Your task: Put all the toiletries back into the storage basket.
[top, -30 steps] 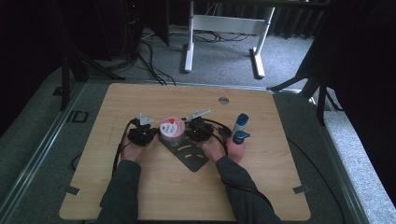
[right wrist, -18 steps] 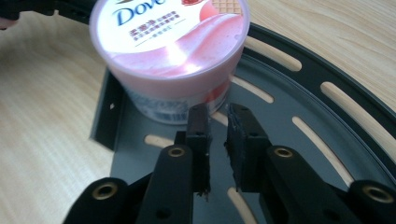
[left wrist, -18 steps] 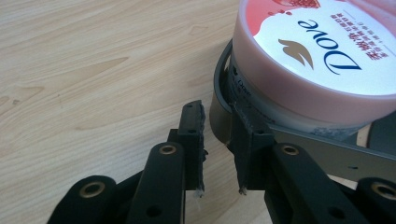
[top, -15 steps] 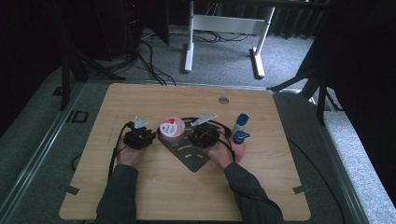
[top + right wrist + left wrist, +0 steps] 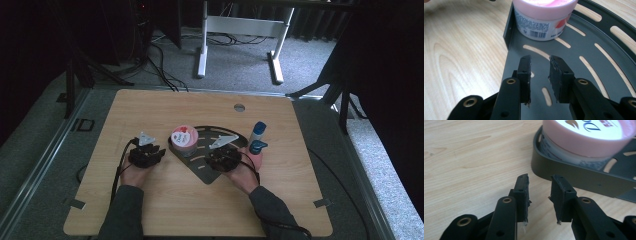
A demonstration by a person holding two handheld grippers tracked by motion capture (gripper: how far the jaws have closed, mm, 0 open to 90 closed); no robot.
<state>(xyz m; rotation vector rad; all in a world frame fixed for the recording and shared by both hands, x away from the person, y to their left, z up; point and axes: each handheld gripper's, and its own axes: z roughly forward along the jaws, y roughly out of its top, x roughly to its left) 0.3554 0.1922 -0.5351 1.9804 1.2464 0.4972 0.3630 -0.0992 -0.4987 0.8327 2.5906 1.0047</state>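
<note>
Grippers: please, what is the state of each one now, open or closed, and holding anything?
Left gripper: open, holds nothing; jaws just opening, beside the tray.
Right gripper: open, holds nothing; jaws just opening, over the tray, short of the jar.

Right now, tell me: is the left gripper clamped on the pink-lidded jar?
No: the left gripper has open, empty jaws short of the pink-lidded jar, which sits in the dark tray.

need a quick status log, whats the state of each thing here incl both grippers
pink-lidded jar: upright, lid on, standing in the tray's corner
dark slotted tray: flat on the table
blue-capped bottle: upright, capped, beside the tray
left gripper: jaws just opening, nothing between them, short of the tray's wall
right gripper: jaws just opening, nothing between them, over the tray
</note>
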